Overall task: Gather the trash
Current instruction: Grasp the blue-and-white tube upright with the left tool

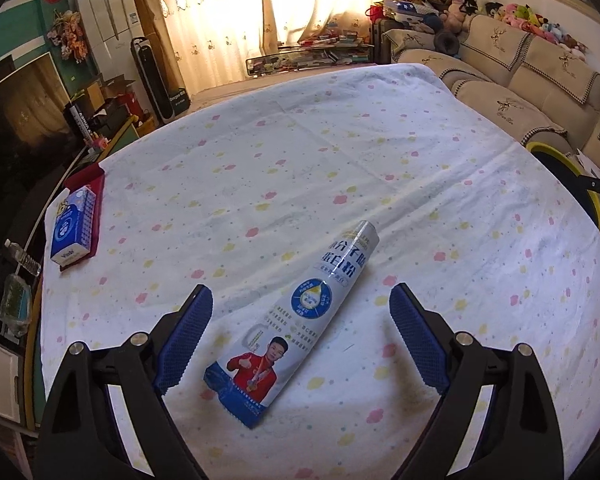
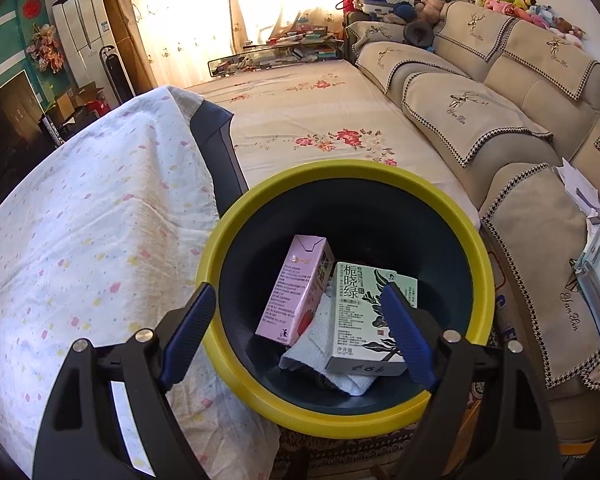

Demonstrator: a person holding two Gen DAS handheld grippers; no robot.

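A long white and blue printed packet point(image 1: 296, 320) lies flat on the spotted tablecloth point(image 1: 300, 168), slanting away to the right. My left gripper point(image 1: 300, 300) is open and empty, its blue fingers on either side of the packet's near half, above it. My right gripper point(image 2: 296, 300) is open and empty, held over the yellow-rimmed dark bin point(image 2: 480, 264). In the bin lie a pink carton point(image 2: 296, 292), a green and white box point(image 2: 364, 320) and crumpled white paper point(image 2: 320, 348). The bin's rim also shows in the left wrist view point(image 1: 572, 168).
A blue tissue pack point(image 1: 74, 228) sits on a red cloth at the table's left edge. A beige sofa point(image 2: 520, 128) runs along the right. The bin stands between the table's right edge and the sofa. A TV and cabinet stand at the left.
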